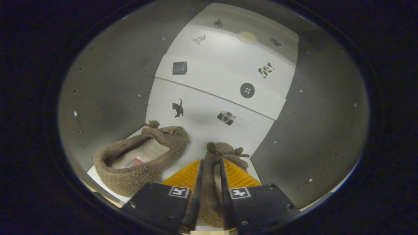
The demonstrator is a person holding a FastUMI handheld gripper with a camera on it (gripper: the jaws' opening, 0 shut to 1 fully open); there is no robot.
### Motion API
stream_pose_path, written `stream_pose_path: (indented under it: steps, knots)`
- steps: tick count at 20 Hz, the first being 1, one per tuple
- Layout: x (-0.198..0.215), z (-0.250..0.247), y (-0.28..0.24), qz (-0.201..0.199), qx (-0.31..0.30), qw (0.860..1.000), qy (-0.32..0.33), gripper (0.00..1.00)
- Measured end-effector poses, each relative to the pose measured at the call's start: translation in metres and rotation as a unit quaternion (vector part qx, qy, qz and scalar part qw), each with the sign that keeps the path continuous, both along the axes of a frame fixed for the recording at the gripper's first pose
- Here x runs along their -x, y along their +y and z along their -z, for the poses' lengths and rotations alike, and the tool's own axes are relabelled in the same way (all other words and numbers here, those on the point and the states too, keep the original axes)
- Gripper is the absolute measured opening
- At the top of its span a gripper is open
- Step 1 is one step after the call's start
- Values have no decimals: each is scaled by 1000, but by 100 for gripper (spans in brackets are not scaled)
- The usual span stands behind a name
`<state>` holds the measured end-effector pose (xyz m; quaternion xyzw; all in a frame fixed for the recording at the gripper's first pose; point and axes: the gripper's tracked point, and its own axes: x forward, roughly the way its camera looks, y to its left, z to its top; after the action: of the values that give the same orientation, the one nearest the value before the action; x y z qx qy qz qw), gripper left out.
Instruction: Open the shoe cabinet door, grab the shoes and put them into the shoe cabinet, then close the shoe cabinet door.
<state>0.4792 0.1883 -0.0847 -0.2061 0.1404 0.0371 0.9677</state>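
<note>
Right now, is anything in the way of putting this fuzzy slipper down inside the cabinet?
Nothing visible blocks it. The gripper is shut on the second slipper, already inside the cabinet. The first slipper sits beside it, leaving bare shelf floor just ahead.

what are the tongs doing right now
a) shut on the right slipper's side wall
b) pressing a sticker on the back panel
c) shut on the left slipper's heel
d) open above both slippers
a: the tongs pinch the fuzzy wall of the right slipper between both fingers inside the cabinet, while the left slipper sits free beside it on the cabinet floor.
</note>
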Motion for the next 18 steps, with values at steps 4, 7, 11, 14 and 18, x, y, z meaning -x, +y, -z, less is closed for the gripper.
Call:
stream_pose_path:
  steps: [4, 7, 11, 14, 18]
  knots:
    - [20, -18, -11, 10, -30, 999, -12, 73]
    - [44, -27, -16, 12, -70, 997, -14, 87]
    - [91, -34, -12, 0, -141, 990, 0, 92]
    - [132, -48, -10, 1, -164, 986, -7, 97]
    - [197, -71, -7, -12, -164, 986, -27, 98]
